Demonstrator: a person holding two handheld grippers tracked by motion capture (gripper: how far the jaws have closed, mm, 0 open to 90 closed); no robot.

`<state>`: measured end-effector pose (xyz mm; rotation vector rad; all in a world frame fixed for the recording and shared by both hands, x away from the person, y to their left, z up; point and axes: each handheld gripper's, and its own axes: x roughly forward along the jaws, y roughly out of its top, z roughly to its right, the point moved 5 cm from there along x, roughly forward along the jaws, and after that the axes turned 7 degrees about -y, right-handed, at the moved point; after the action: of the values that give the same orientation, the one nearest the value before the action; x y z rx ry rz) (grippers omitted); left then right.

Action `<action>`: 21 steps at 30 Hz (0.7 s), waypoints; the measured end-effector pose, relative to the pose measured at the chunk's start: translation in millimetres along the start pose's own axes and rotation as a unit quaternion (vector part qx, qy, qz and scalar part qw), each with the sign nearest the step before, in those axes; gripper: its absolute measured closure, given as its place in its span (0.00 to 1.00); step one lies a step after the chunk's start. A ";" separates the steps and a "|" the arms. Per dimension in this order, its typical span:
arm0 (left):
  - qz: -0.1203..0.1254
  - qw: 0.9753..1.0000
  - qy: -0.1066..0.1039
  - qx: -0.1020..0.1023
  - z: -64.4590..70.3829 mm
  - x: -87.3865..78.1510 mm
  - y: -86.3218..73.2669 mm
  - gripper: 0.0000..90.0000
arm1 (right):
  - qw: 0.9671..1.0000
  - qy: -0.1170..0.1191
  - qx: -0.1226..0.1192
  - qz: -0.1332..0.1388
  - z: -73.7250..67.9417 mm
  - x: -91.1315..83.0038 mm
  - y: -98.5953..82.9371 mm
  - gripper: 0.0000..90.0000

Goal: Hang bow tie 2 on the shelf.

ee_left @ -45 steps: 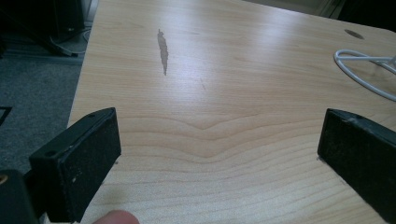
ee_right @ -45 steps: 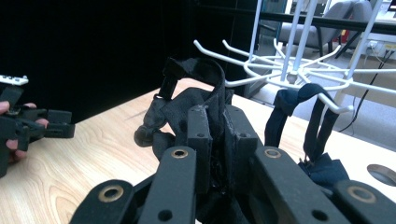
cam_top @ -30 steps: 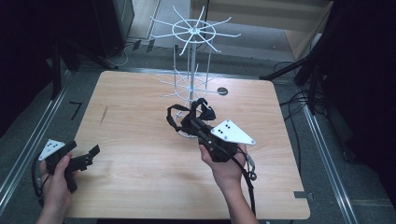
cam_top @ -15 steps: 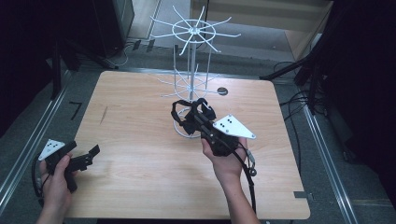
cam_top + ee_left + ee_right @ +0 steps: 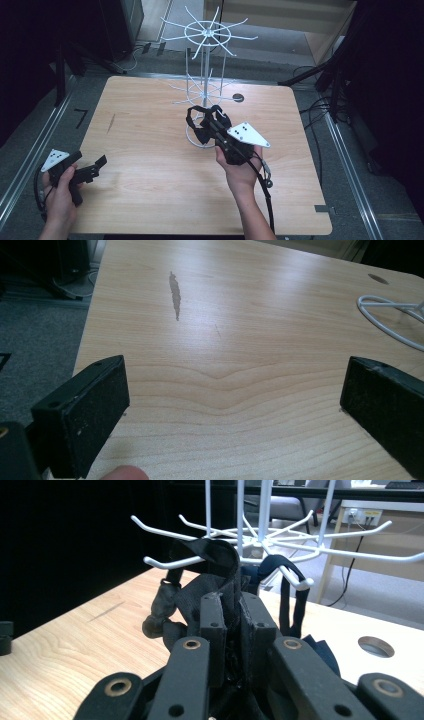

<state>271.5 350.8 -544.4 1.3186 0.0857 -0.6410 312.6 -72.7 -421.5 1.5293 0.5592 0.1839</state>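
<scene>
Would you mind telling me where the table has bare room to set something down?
Free: the wood between the left gripper and the rack, and the near right corner. Crowded: around the rack's base ring, where the right gripper holds a black strap.

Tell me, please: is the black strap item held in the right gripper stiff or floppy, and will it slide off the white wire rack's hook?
The black strap item probably is floppy: its loops fold and droop around the right gripper. It seems light, being thin fabric. On a hook of the white wire rack, upturned tips would likely keep it from slipping.
</scene>
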 end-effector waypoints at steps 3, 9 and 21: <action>0.000 1.000 0.000 0.000 0.0 -0.1 0.0 0.00 | 1.000 -0.008 0.001 -0.004 1.8 2.7 -3.2 0.93; 0.000 1.000 0.000 0.001 -0.1 -0.1 0.0 0.00 | 1.000 -0.013 0.004 -0.015 3.9 9.1 -12.3 0.92; 0.000 1.000 0.000 0.000 0.0 -0.1 0.0 0.00 | 0.999 -0.010 0.009 -0.029 4.0 19.1 -22.3 0.89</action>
<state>271.5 350.9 -544.4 1.3187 0.0852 -0.6406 325.7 -68.9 -447.8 1.5295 0.5901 0.1197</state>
